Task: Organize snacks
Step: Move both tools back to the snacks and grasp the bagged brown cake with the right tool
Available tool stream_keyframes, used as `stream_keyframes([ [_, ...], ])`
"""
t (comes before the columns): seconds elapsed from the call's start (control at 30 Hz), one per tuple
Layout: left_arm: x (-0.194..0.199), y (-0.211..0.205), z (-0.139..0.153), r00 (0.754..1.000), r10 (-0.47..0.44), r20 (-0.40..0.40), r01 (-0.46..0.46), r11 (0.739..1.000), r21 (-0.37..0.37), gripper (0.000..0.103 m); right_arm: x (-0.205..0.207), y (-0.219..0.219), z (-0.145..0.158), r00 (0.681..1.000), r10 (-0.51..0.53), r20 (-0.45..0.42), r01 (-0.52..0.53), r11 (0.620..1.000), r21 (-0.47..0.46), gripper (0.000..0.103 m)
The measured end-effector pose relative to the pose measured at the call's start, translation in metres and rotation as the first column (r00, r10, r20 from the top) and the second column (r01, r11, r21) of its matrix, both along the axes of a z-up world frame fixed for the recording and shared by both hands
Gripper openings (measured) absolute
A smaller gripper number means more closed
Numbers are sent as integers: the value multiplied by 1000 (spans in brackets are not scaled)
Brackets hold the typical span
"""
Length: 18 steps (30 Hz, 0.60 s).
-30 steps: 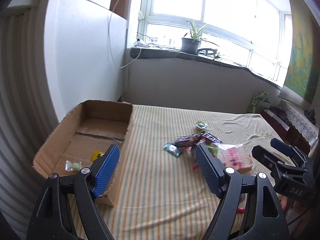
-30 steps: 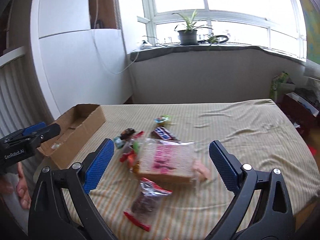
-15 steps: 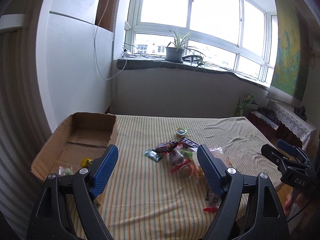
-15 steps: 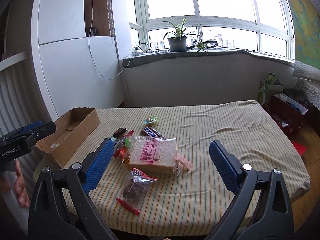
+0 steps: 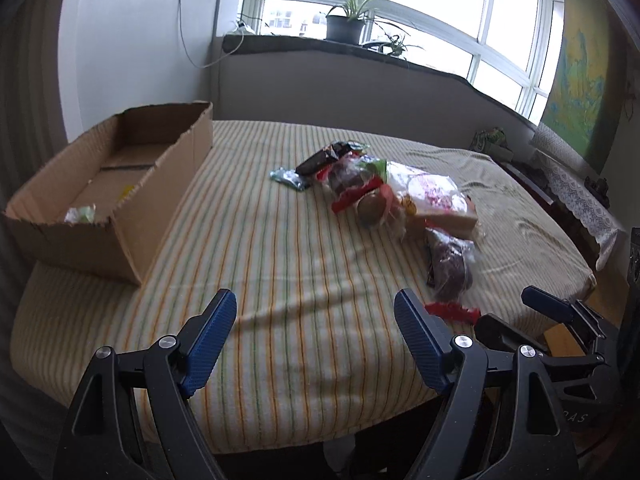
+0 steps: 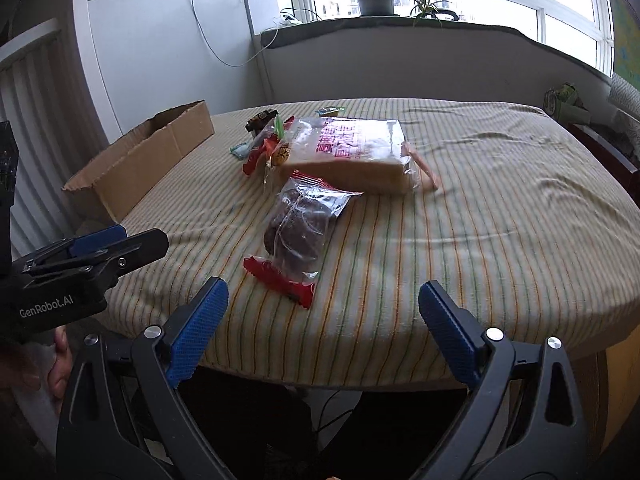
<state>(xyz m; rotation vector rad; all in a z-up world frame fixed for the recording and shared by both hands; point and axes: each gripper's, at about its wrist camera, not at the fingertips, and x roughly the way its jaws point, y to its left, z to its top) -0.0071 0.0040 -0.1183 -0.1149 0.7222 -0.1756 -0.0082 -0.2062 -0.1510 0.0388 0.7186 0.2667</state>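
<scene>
Left gripper (image 5: 316, 344) and right gripper (image 6: 322, 332) fingers spread wide, empty, hovering at the table (image 6: 500, 216) edge.

The print on the bread bag (image 6: 352, 148) is pink and too smeared to read. Behind it, the small wrappers (image 6: 262, 118) overlap one another, so their shapes and labels cannot be told apart. Inside the cardboard box (image 5: 116, 184), a pale green packet (image 5: 82, 214) and a yellow scrap (image 5: 127, 190) are partly hidden by the box wall. The left tongs (image 5: 316, 340) and right tongs (image 6: 322, 318) are cut off by the bottom edge. The near edge of the bench (image 6: 500, 240) hides whatever lies beneath it in shadow.
</scene>
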Motion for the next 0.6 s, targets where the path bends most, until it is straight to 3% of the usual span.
stream_keyframes([
  [0.23,19,0,6,1000,-8,-6,8,1000,-23,81,17,4,6,1000,12,10,-12,1000,28,98],
  [0.5,71,-10,9,998,-27,-53,24,998,-66,81,52,11,7,999,38,-13,-37,998,42,97],
  [0.6,95,-15,7,996,-28,-88,21,997,-77,81,64,10,2,998,53,-33,-51,998,47,73],
])
